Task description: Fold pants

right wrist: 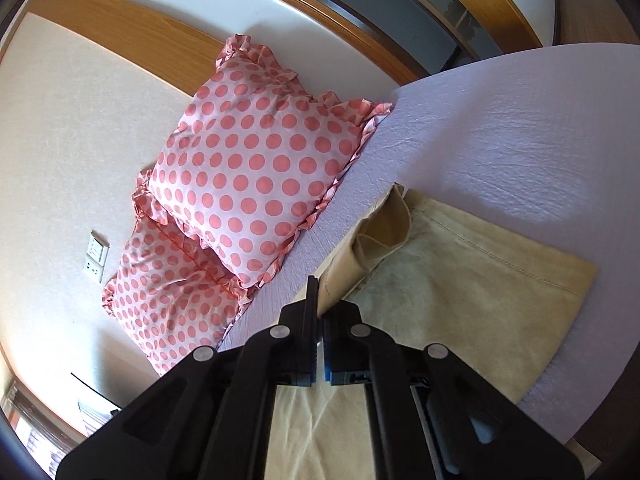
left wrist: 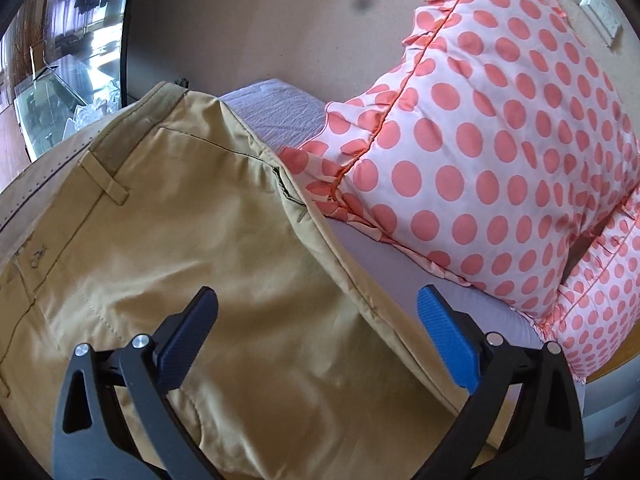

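Note:
Tan pants (left wrist: pixel 192 248) lie on a lavender bed sheet (left wrist: pixel 280 112). In the left wrist view the waistband, a belt loop and a pocket are toward the upper left. My left gripper (left wrist: pixel 318 308) is open just above the pants' upper part, near their right edge, holding nothing. In the right wrist view the pant leg ends (right wrist: pixel 460 276) lie flat with the hem to the right. My right gripper (right wrist: pixel 320 300) is shut on the pants' left edge (right wrist: pixel 340 276), lifting that fold of cloth a little.
Two white pillows with coral dots (left wrist: pixel 500 152) (right wrist: pixel 248 176) lean on the headboard wall beside the pants. Wall sockets (right wrist: pixel 96 256) sit on the wall. The lavender sheet (right wrist: pixel 520 136) stretches beyond the hem. A glass door (left wrist: pixel 68 72) is behind the waistband.

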### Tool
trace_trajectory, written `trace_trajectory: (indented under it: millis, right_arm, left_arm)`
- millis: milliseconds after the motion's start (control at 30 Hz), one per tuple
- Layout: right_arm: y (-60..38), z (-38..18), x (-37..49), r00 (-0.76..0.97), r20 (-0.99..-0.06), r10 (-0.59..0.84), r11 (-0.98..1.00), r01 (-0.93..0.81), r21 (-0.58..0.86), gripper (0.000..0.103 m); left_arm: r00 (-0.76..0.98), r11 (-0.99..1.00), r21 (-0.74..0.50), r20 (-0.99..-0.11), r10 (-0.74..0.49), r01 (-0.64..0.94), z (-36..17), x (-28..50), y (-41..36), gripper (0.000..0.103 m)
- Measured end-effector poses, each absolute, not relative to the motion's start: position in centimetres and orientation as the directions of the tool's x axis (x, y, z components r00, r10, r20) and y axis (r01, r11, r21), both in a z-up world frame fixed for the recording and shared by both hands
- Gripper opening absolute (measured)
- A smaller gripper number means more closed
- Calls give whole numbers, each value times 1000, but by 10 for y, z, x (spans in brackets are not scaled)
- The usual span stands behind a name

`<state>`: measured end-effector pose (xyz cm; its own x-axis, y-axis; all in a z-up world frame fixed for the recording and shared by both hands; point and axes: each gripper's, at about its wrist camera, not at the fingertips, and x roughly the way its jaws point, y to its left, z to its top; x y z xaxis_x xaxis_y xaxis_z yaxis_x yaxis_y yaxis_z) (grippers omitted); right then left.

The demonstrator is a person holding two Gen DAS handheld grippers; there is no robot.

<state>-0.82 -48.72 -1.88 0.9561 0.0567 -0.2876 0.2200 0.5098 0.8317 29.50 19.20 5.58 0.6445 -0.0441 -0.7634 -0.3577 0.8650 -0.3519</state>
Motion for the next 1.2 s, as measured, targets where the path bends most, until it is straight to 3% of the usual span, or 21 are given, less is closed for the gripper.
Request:
trace_trajectory:
  millis: [33,67,100,133,167,267,467,733,1067,1100,1167,1200]
  right_arm:
    - [-488,-20,-7,955,-291,57,506,224,833,2]
    - [-489,-22,-6,954,-294,57,500,228,835,2]
    - [-490,-24,-5,954,-295,60,491,229,840,2]
    - [-490,-25,-5,954,-295,62,486,229,843,2]
    - [-491,-25,-5,954,-293,60,486,228,844,2]
    - [-493,-21,-11,959,-282,42,495,225,839,2]
    - [-504,-21,-37,958,-286,-23,497,259,828,2]
    - [-510,-33,-63,944,-325,-63,488,313,815,2]
    - [-510,-45,-74,906,-411,-99,509,401,762,3]
    - [-509,-44,-76,895,-430,-119,511,426,746,5]
    - [-508,-40,-82,874,-453,-175,521,473,711,22]
    - [-507,-38,-86,867,-452,-210,531,490,691,43]
  left_arm:
    - [632,867,-340,-774,-39,-363,52,305,191,85]
    - [615,869,-328,-788,-35,-371,49,313,191,60]
    - [597,863,-333,-801,-46,-380,44,317,193,28]
    - [596,850,-367,-799,-79,-379,42,315,198,15]
    - [609,835,-398,-787,-98,-379,44,308,199,10]
    - [693,867,-387,-718,-70,-313,72,261,193,7]
    - [808,879,-423,-583,-79,-219,100,94,197,7]
    - [797,808,-496,-602,-57,-317,38,-24,205,7]
    - [807,802,-508,-588,-55,-315,20,-54,203,7]
    - [806,806,-502,-589,-54,-313,19,-56,202,9]
    - [814,812,-502,-579,-57,-300,18,-60,202,12]
    - [819,816,-498,-571,-55,-293,18,-63,200,15]
